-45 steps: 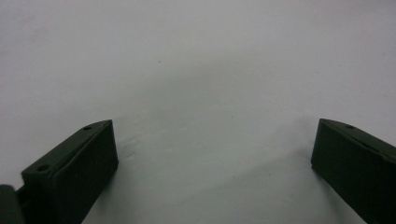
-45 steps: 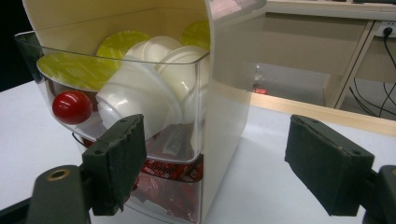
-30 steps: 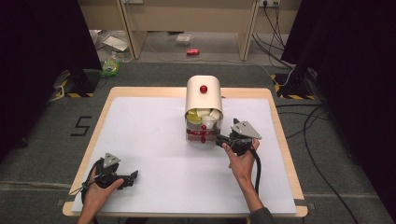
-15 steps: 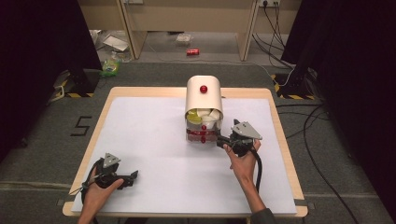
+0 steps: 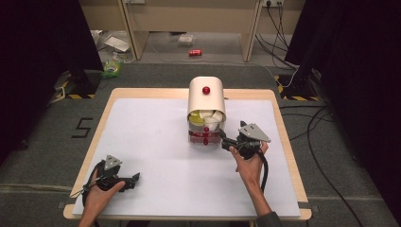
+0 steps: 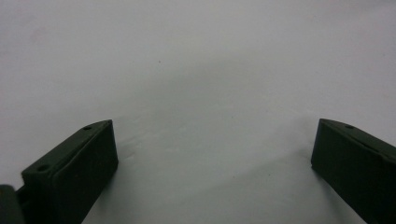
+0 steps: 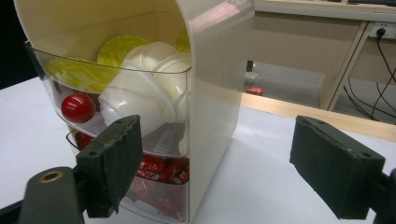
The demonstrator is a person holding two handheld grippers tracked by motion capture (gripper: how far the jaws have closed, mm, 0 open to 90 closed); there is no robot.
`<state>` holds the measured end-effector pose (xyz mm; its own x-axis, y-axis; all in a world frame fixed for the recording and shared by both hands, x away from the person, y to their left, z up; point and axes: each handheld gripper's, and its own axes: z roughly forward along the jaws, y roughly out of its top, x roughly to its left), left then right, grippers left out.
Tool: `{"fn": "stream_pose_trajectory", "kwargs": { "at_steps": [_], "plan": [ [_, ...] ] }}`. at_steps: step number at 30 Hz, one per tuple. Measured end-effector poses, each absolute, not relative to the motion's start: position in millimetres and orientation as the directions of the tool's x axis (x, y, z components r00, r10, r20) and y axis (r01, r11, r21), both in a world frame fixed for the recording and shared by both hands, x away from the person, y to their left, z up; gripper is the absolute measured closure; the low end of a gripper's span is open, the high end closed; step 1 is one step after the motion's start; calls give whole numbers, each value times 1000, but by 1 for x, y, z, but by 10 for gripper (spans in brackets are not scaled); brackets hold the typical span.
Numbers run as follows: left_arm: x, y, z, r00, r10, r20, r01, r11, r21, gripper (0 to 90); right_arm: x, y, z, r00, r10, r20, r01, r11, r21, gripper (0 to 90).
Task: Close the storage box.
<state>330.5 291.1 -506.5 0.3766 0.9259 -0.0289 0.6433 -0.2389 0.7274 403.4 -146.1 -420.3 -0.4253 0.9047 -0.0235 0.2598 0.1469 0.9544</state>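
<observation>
A cream cabinet point(image 5: 206, 97) with an arched top and a red knob point(image 5: 206, 90) stands at the middle of the white table point(image 5: 151, 146). Its clear upper drawer point(image 5: 206, 118) is pulled out and holds white capsules point(image 7: 140, 93) with yellow lids. Red packets point(image 7: 161, 169) lie in the lower drawer. My right gripper point(image 5: 223, 136) sits at the cabinet's front right corner point(image 7: 215, 70). Its jaws point(image 7: 219, 140) have just been opening and press on nothing. My left gripper point(image 5: 136, 178) rests open on the table near the front left, with bare tabletop point(image 6: 187, 70) between its jaws point(image 6: 212, 140).
A red knob point(image 7: 78, 107) sits on a drawer front. Beyond the table's far edge are wooden furniture legs and a red can point(image 5: 195, 52) on the floor. Cables point(image 5: 321, 118) run along the floor to the right. The table's right edge point(image 5: 286, 142) is close to my right hand.
</observation>
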Motion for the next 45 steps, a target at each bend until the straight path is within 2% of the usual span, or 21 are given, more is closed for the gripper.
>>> {"fn": "stream_pose_trajectory", "kwargs": {
  "at_steps": [17,45],
  "plan": [
    [331,291,-507,376,926,-30,643,-238,728,0,391,-158,-410,-434,901,-24,239,140,961,162],
    [331,291,-507,376,926,-30,644,-238,727,0,362,-198,-412,-400,917,12,266,104,958,157]
  ]
}}
